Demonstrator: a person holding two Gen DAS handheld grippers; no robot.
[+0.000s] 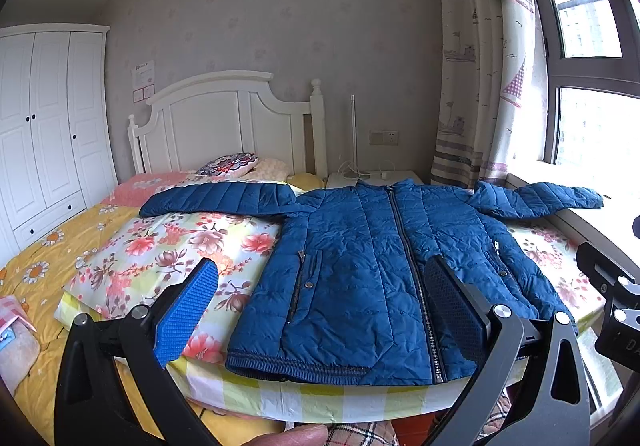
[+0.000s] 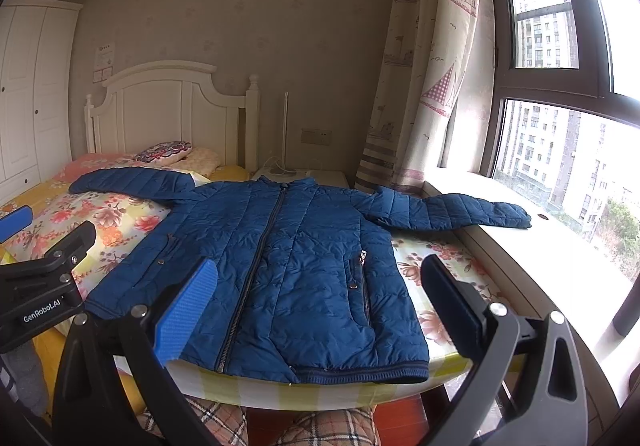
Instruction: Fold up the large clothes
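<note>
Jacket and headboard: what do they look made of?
Jacket: likely thin synthetic shell over padding, going by the slight sheen, quilted stitch lines and puffy wrinkles; metal-looking zipper, ribbed knit hem. Headboard: probably white-painted wood, given its smooth matte panels and turned posts.

Home bedroom: white headboard, wardrobe, floral bedding, curtained window.

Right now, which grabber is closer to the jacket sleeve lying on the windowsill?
Right. The right gripper hovers open over the jacket's hem on the window side, below that sleeve. The left gripper hovers open toward the other sleeve's side.
</note>
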